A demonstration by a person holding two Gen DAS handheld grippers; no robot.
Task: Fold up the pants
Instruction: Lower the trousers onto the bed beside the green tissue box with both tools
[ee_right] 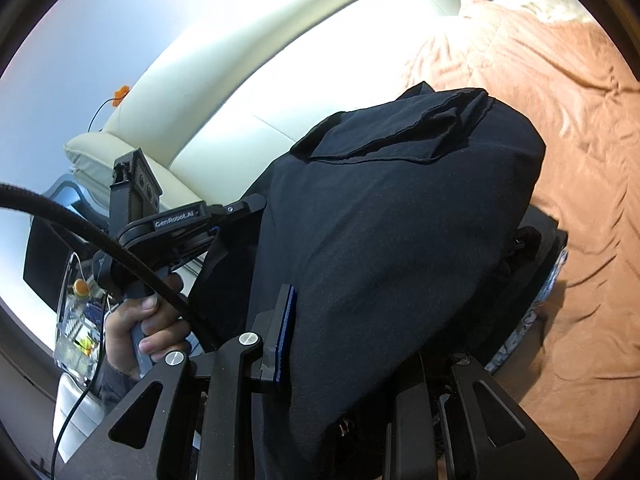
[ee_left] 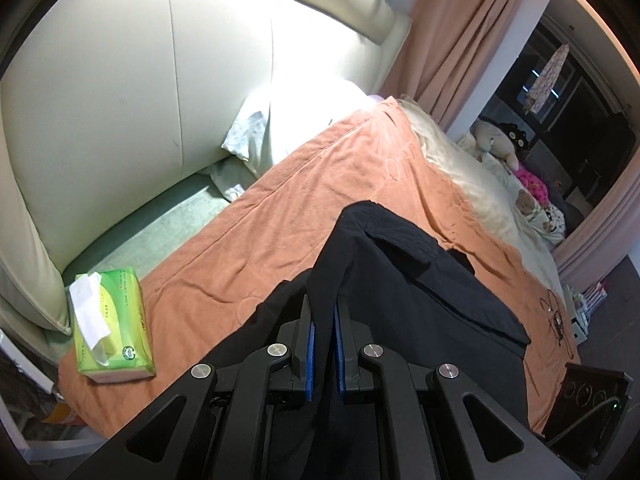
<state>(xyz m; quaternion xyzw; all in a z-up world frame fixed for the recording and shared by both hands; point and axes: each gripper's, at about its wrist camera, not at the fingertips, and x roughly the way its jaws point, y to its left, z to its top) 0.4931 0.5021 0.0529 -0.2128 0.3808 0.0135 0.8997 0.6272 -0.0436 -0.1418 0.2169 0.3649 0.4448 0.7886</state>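
Observation:
The black pants [ee_left: 424, 280] lie bunched on the orange blanket [ee_left: 248, 240], with one edge lifted. My left gripper [ee_left: 324, 312] is shut on that raised fold, which is pinched between its blue pads [ee_left: 310, 332]. In the right wrist view the pants [ee_right: 392, 216] drape over my right gripper [ee_right: 360, 320] and hide its right finger. Only its left blue pad [ee_right: 286, 320] shows, pressed against a thick bunch of the cloth. A hand [ee_right: 148, 320] holds the left gripper [ee_right: 248, 206] at the pants' left edge.
A green tissue box [ee_left: 112, 320] sits on the blanket's near left corner. The cream padded headboard [ee_left: 120, 100] and a pillow [ee_left: 256, 136] stand behind. Stuffed toys [ee_left: 500, 140] lie at the far right of the bed. A black cable [ee_right: 100, 236] crosses the right wrist view.

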